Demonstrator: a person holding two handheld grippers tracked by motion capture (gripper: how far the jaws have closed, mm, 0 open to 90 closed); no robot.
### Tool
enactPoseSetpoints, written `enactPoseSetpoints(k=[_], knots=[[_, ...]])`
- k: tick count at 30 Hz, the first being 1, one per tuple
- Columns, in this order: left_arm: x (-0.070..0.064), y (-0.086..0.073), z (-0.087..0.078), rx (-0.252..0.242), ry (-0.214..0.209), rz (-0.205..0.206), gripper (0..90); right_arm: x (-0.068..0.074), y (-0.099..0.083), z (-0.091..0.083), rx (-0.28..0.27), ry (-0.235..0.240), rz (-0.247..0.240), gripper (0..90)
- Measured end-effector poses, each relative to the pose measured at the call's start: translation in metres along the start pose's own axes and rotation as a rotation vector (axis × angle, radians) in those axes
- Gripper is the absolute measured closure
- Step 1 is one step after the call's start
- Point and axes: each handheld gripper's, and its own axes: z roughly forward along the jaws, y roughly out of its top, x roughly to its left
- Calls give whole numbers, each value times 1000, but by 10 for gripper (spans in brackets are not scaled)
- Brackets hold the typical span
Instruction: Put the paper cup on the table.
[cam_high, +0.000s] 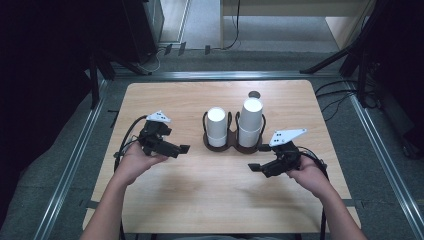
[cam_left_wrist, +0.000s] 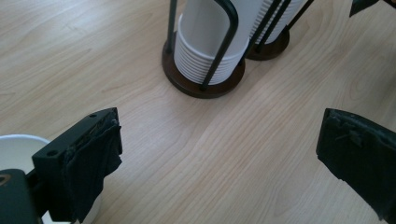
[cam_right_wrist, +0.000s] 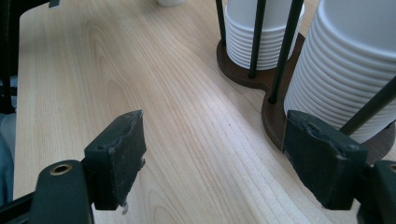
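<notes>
Pale wooden table (cam_high: 165, 200) carries a dark cup holder (cam_high: 232, 144) at centre with two stacks of white cups (cam_high: 217, 125). Left gripper (cam_high: 181, 149) and right gripper (cam_high: 253, 167) hover near it, jaws spread, empty.

— What do I see of the grippers?
— My left gripper (cam_high: 184, 148) and right gripper (cam_high: 253, 167) are black, each with a grey triangular plate, black cable and frayed pads (cam_left_wrist: 95, 172).
</notes>
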Motion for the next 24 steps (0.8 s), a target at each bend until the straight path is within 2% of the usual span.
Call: enactPoseSetpoints(k=[9, 12, 18, 24], knots=[[-13, 0, 12, 4, -52, 15, 5, 0, 0, 0, 1, -1, 1, 220], [-17, 0, 17, 13, -50, 34, 5, 0, 0, 0, 2, -1, 1, 220], [-25, 1, 23, 5, -71, 45, 5, 1, 0, 0, 5, 0, 0, 220], [-34, 0, 32, 23, -84, 61, 5, 1, -1, 0, 4, 0, 0, 220]])
